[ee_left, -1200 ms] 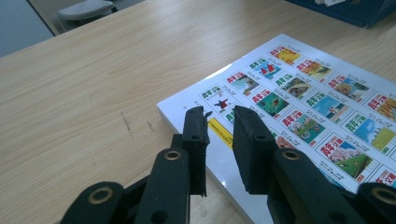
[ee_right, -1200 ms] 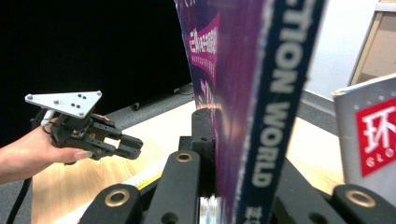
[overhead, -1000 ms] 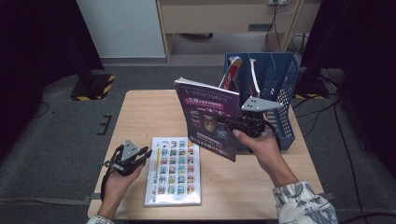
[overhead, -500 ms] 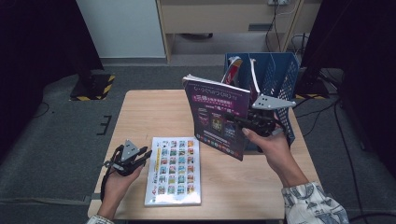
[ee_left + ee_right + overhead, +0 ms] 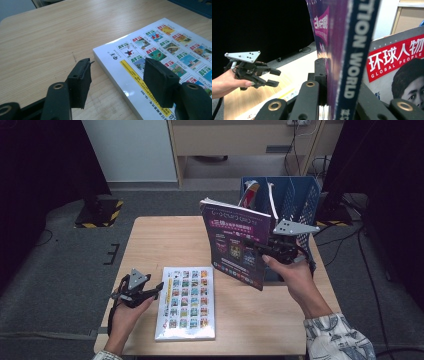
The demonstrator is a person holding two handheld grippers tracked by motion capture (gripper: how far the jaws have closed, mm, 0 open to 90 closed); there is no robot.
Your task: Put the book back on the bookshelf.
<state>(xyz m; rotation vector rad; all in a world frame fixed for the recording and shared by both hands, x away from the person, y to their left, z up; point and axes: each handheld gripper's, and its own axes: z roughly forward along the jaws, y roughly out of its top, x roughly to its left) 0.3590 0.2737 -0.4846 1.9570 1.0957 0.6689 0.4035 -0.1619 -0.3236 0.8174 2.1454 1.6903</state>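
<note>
High view | my right gripper [image 5: 267, 251] clamps the purple magazine [image 5: 235, 240] upright, in the air just before the blue basket [image 5: 300, 195] | left gripper [image 5: 142, 292] gapes empty beside the white magazine [image 5: 186, 302] | step looks like filing; next: lift over rim, lower in.

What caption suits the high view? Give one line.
Right tongs lift a purple magazine beside the blue bin; left tongs open by a book.

On the table [image 5: 150, 240], the flat book [image 5: 187, 302] lies left of the crate [image 5: 300, 200]; the held magazine [image 5: 237, 242] stands before the crate.
</note>
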